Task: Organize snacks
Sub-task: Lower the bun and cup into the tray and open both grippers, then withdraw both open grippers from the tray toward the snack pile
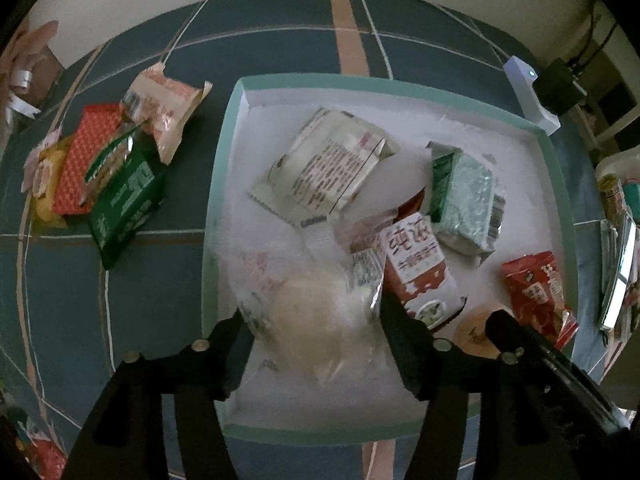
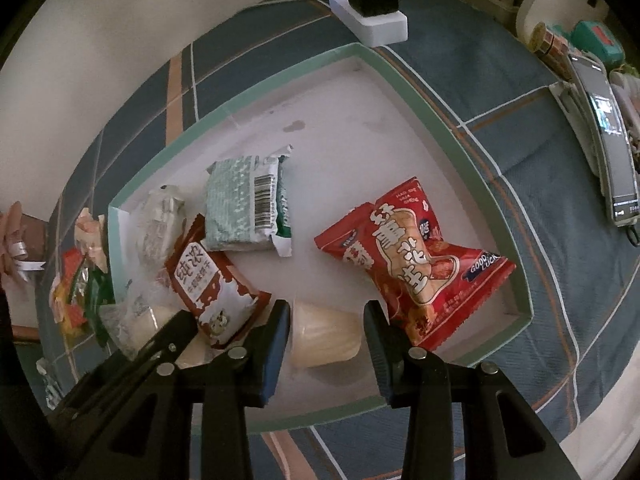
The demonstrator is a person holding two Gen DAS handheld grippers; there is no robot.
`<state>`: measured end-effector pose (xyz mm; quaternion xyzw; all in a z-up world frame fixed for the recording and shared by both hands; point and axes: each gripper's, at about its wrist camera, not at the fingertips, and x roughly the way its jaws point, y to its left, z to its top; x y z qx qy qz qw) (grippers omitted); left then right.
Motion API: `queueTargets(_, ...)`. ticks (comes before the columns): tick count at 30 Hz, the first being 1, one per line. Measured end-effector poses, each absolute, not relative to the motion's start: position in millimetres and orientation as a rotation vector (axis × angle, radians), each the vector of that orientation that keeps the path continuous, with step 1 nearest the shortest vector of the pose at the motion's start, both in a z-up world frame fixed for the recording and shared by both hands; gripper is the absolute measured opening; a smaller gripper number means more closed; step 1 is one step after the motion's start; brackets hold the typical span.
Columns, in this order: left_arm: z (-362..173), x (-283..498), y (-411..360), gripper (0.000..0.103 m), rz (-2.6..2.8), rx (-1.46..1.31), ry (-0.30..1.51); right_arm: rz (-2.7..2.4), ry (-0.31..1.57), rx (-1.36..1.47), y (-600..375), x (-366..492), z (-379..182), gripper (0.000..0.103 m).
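The clear bread bag [image 1: 316, 312] hangs over the tray [image 1: 224, 140], pinched by the left tool [image 1: 312, 320]: light, squashy, slippery film, best held by its seam. The right tool [image 2: 326, 336] gapes wide around a pale cup [image 2: 324, 336].

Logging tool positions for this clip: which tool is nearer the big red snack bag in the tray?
Right. The right tool hangs open with one finger beside the big red snack bag. The left tool straddles a clear bun packet across the tray.
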<state>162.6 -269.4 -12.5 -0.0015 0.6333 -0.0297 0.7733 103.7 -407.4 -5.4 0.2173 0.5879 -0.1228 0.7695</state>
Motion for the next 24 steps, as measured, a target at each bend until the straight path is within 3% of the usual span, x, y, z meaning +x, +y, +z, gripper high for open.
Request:
queueTargets(6, -3.0, 156.5, -259.3, 0.065, -0.075, -0.044, 1.366, -0.271, 1.267, 0.435, -399.0, 110.7, 7.7, 0.050)
queueTargets(9, 8.8, 154.7, -250.4, 0.071, -0.087, -0.080, 1.344, -0.279, 1.235, 0.423, -396.7, 110.3, 22.8, 0.056)
queueTargets(13, 20.7, 156.3, -237.0, 0.072, -0.095, -0.111, 1.328, -0.272, 1.192, 0.430, -396.6, 109.4, 41.7, 0.063)
queueTargets(19, 42.2, 155.4, -216.3, 0.072, -0.086, -0.179, 1.304, -0.268, 1.155, 0.380, -385.7, 107.3, 61.6, 0.066)
queueTargets(24, 51.9, 155.8, -190.9, 0.073, 0.008, -0.193, 1.262, -0.273, 1.126, 0.348, -381.2, 101.6, 74.1, 0.078)
